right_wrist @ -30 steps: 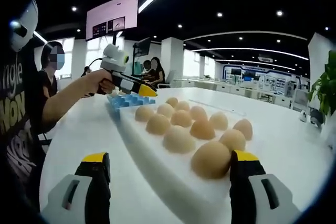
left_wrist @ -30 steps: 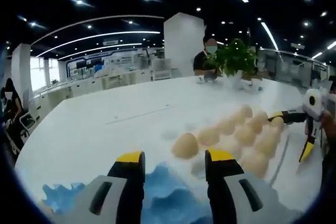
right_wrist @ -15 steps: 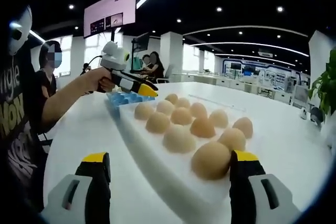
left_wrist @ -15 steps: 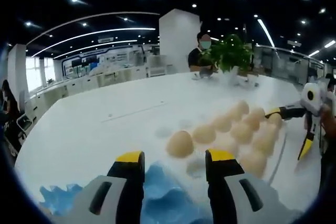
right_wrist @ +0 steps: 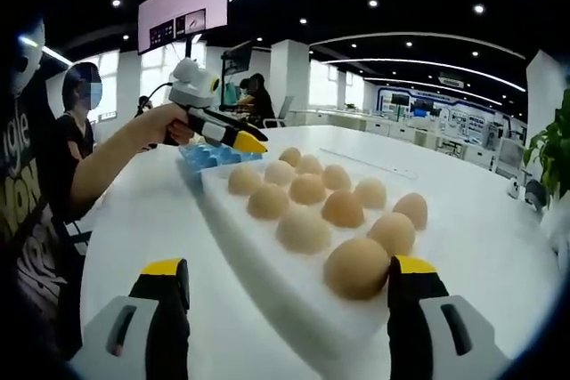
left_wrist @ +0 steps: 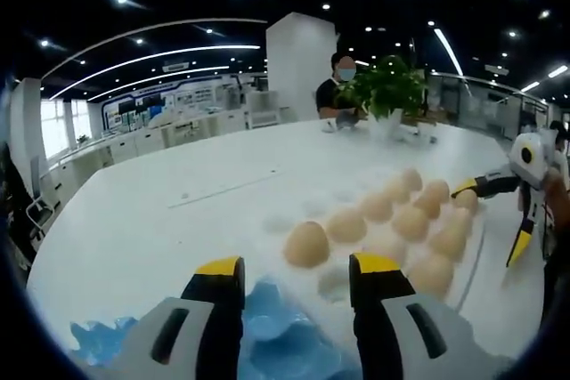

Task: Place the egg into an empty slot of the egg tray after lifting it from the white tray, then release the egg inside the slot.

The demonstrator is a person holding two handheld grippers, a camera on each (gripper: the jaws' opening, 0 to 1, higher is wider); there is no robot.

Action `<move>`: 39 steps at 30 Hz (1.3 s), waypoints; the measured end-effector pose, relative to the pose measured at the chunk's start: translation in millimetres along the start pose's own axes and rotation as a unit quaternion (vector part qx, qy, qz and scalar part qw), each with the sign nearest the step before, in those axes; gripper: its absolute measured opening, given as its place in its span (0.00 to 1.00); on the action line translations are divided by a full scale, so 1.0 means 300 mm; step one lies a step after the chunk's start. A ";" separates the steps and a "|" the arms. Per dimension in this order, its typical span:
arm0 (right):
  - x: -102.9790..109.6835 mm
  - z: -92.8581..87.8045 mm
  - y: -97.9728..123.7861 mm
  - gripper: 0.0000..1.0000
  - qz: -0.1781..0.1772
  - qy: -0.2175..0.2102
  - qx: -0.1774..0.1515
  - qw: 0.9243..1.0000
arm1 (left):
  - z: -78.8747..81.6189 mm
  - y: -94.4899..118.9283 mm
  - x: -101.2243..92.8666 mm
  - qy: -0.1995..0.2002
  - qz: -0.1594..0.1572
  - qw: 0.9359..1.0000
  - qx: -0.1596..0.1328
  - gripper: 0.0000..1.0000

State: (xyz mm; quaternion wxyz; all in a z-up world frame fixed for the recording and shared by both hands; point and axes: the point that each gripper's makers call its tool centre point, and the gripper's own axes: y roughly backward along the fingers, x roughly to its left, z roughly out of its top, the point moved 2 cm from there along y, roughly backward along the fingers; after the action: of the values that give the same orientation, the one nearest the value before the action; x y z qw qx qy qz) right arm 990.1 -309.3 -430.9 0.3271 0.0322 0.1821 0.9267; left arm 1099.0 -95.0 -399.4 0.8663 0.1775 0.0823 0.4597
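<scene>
Several tan eggs lie in a white tray, the nearest egg just inside my right gripper's right jaw. My right gripper is open and low at the tray's near corner, holding nothing. A blue egg tray sits at the white tray's far end, with my left gripper above it in a person's hand. In the left gripper view, my left gripper is open over the blue egg tray, the closest egg sits just ahead, and my right gripper stands open at the white tray's far right.
Both trays rest on a large white table. A potted plant and a seated person are at its far edge. The person's arm reaches in from the left of the right gripper view.
Both views drift slightly. My left gripper rises a little above the blue tray. Both grippers stay open and the eggs have not moved.
</scene>
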 end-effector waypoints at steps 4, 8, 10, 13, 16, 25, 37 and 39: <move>0.002 0.000 0.001 0.97 0.002 -0.002 -0.002 1.000 | -0.008 -0.012 0.001 0.001 0.000 1.000 0.004 0.48; 0.004 0.003 0.009 0.98 0.007 -0.011 -0.014 1.000 | -0.011 -0.021 -0.006 0.000 0.000 1.000 0.005 0.48; 0.006 0.003 0.009 0.98 0.007 -0.010 -0.013 1.000 | -0.009 -0.025 -0.007 -0.004 0.004 1.000 0.005 0.49; 0.008 0.002 0.009 0.98 0.008 -0.008 -0.011 1.000 | 0.000 -0.035 -0.015 -0.002 0.001 1.000 0.001 0.49; 0.010 0.001 0.012 0.98 0.011 -0.009 -0.014 1.000 | 0.002 -0.047 -0.023 -0.008 0.001 1.000 0.003 0.49; 0.015 -0.001 0.013 0.98 0.013 -0.003 -0.009 1.000 | 0.005 -0.072 -0.039 -0.027 0.005 1.000 0.012 0.48; 0.013 -0.002 0.009 0.99 0.013 0.002 -0.010 1.000 | -0.013 -0.106 -0.078 -0.051 0.000 0.998 0.030 0.46; 0.012 -0.001 0.009 0.99 0.013 0.000 -0.013 1.000 | -0.010 -0.113 -0.068 -0.051 -0.001 0.998 0.032 0.45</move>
State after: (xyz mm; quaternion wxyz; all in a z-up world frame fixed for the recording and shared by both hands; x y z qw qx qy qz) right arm 985.7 -309.0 -430.4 0.3151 0.0300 0.1693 0.9333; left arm 1112.5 -128.7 -415.6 0.8636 0.2278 0.0530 0.4466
